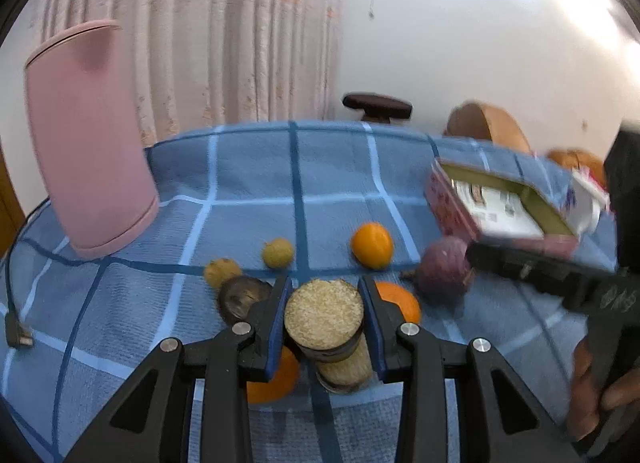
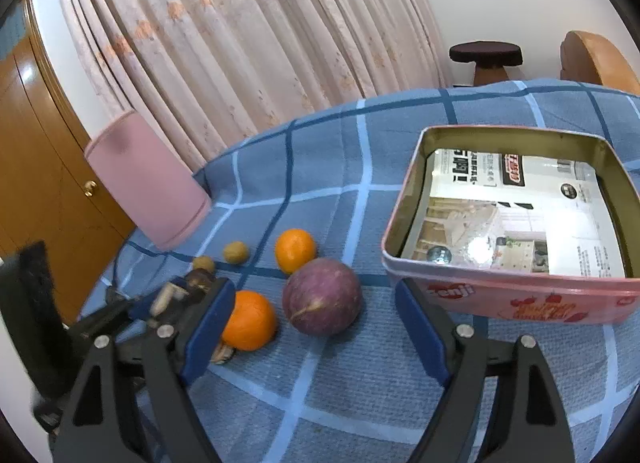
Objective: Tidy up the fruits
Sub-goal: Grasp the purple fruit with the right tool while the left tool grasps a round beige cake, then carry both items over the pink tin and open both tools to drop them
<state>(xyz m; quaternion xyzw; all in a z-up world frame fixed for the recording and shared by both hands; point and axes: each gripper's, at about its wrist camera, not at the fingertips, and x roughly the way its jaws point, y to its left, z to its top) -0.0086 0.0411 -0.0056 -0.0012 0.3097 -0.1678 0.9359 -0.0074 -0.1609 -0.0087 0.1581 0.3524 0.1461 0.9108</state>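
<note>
The left gripper (image 1: 325, 317) is pinching a short cut piece of sugarcane (image 1: 324, 319), as best I can tell through the blur: a pale fibrous end is facing the camera and a dark rind is running down the sides. Its blue pads are sitting on the rind at 3 and 9 o'clock. The piece is looking stiff, fairly heavy and rough enough not to slip, so a mid-length hold on the rind is suiting it.

The right gripper (image 2: 316, 339) is hanging spread wide and empty above the counter (image 2: 328, 395), with the purple round fruit (image 2: 322, 296) lying just beyond its opening at 12 o'clock. That fruit is looking smooth, firm and likely to roll, so it is wanting a hold across its widest part. 2 oranges (image 2: 249, 319) are lying at 10 and 11 o'clock. The pink tin (image 2: 508, 295) is sitting at 2 o'clock, holding only a printed sheet.
</note>
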